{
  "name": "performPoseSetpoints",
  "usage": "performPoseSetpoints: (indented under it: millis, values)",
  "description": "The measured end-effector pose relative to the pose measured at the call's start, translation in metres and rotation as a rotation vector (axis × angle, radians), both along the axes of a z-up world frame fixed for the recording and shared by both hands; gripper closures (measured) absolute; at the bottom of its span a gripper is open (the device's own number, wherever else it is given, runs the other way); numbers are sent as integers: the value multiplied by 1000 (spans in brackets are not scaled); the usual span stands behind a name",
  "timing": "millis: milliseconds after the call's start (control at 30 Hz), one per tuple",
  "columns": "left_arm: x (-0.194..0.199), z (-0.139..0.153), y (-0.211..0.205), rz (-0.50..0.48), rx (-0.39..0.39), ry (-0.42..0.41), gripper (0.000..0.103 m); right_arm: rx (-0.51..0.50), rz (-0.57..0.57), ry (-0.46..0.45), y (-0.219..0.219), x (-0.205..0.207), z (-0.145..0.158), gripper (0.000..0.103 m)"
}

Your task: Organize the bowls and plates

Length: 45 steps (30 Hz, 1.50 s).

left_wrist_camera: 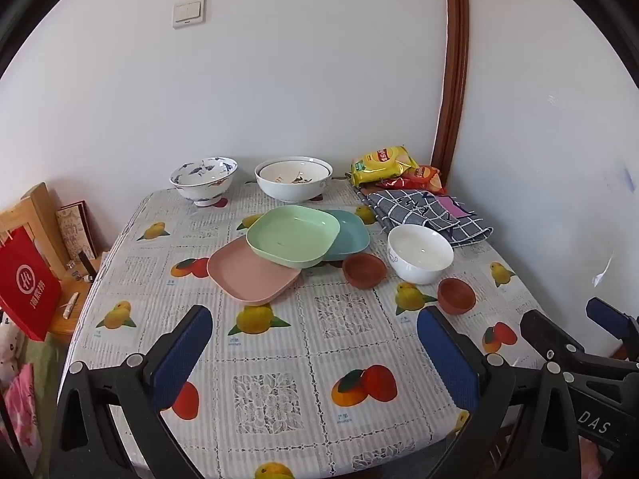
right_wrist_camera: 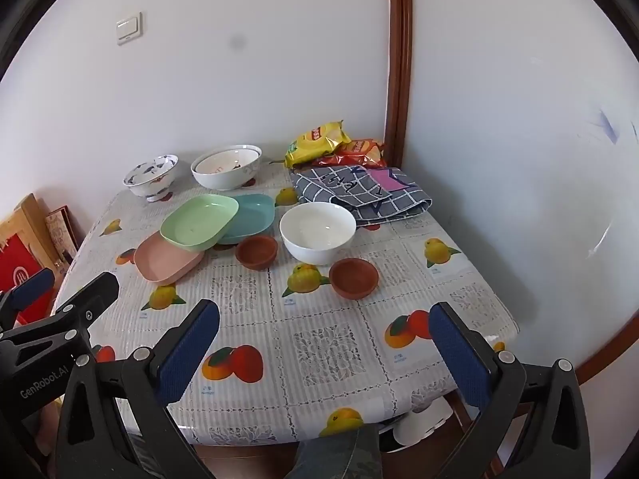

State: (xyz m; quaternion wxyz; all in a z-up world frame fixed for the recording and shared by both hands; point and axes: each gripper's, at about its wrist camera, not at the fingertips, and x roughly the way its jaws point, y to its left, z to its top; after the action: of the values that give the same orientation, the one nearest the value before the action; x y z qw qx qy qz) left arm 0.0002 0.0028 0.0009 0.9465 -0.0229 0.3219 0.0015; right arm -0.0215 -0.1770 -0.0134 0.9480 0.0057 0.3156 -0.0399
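We hold both grippers above the near edge of the table (left_wrist_camera: pixel 120 247), each pointing down toward the dishes. Our left gripper (left_wrist_camera: pixel 315 343) stands wide with nothing between its fingers, and our right gripper (right_wrist_camera: pixel 325 343) is just as wide and also bare.

We take the white bowl (left_wrist_camera: pixel 420 253) as our landmark. It sits upright toward the right of the table. Just left of it stands one brown cup (left_wrist_camera: pixel 364 270), close but apart from it as far as we can tell. A second brown cup (left_wrist_camera: pixel 456 295) stands just in front of the bowl, toward us and slightly right. Further left lies a loose pile of three plates: the green plate (left_wrist_camera: pixel 292 235) rests tilted on top, overlapping the pink plate (left_wrist_camera: pixel 251 271) on the side nearer us and the teal plate (left_wrist_camera: pixel 351 235) on the side toward the bowl. Behind the bowl, touching or nearly so, lies a checked cloth (left_wrist_camera: pixel 423 211), with snack bags (left_wrist_camera: pixel 383 163) beyond it in the corner. Well behind and left of the bowl, by the wall, stand a big white bowl (left_wrist_camera: pixel 293 179) and a blue-patterned bowl (left_wrist_camera: pixel 203 179).
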Motion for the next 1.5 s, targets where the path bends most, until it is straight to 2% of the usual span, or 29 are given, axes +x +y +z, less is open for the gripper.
performPoseSetpoints:
  millis: [300,1500]
  values:
    - [-10,2,0,2,4,-23,0,-2,12,0,3,-5,7,0]
    - [-13,4,1,11,3,-25,0,-11,14,4,6,-9,8,0]
